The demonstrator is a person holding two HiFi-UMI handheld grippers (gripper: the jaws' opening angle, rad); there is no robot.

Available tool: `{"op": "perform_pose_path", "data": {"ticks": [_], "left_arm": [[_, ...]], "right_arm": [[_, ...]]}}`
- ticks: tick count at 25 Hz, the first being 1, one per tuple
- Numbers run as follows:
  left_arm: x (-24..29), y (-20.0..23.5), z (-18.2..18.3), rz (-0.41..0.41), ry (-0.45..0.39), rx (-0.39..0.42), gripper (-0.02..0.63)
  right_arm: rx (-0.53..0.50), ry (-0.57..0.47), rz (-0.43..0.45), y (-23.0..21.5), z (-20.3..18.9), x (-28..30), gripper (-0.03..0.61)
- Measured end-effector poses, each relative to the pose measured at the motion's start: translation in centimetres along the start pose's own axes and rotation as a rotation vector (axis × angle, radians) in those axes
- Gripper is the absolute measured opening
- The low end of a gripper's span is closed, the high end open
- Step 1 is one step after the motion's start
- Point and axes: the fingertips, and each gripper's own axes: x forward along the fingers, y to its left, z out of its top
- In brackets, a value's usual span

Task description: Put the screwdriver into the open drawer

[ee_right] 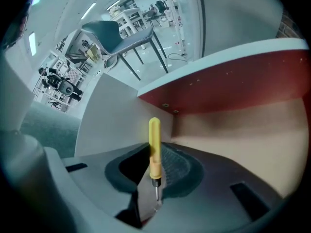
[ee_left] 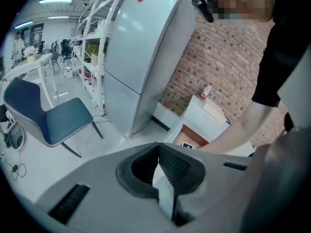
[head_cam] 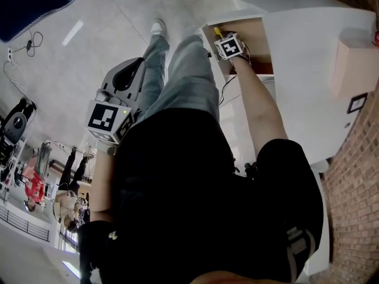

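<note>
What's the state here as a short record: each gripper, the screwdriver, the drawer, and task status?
left gripper: jaws together, nothing between them, down by the person's side
right gripper: shut on the screwdriver, pointing down into the drawer opening
screwdriver: yellow handle, clamped between the jaws, handle end sticking out past the tips
drawer: open, light wood interior
task status: screwdriver at the drawer, not yet released

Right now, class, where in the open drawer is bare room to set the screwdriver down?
The drawer floor lies bare between the white wall and the red-brown panel. Tight only at their corner, where the right hand-held gripper holds the screwdriver.
</note>
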Motion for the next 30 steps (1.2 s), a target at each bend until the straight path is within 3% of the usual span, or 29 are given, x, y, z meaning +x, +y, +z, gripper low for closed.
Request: {"op": "perform_pose_path", "data": {"ticks": [8,14,19,25,30], "left_arm": [[0.0,1.3,-0.4,0.033,0.022,-0.031,0.003],[-1.0,2.0,-0.2,0.016,-0.011,-0.018,0.005],[-1.3,2.5,0.2,0.014,-0.030,-0.023,0.005],[-2.1,2.8,1.4,0.019,-0.070,-0.027,0.005],[-2.2,2.7,2.5,0.013,-0.108,-0.010,0.005]], "right_arm": [[-0.004,0.018,-0.029,-1.4,0.6,0.8,0.075],[0.007,0.044,-0.043,-1.2,0.9,0.5,0.077],[0.021,0.047,-0.068,-1.5,1.5,-0.1,0.163],[0.024,0.010,-0.078,-0.5,2.8,-2.9,0.146],[0.025,-0.054,-0.113,0.2,4.1,-6.7,0.086]]}}
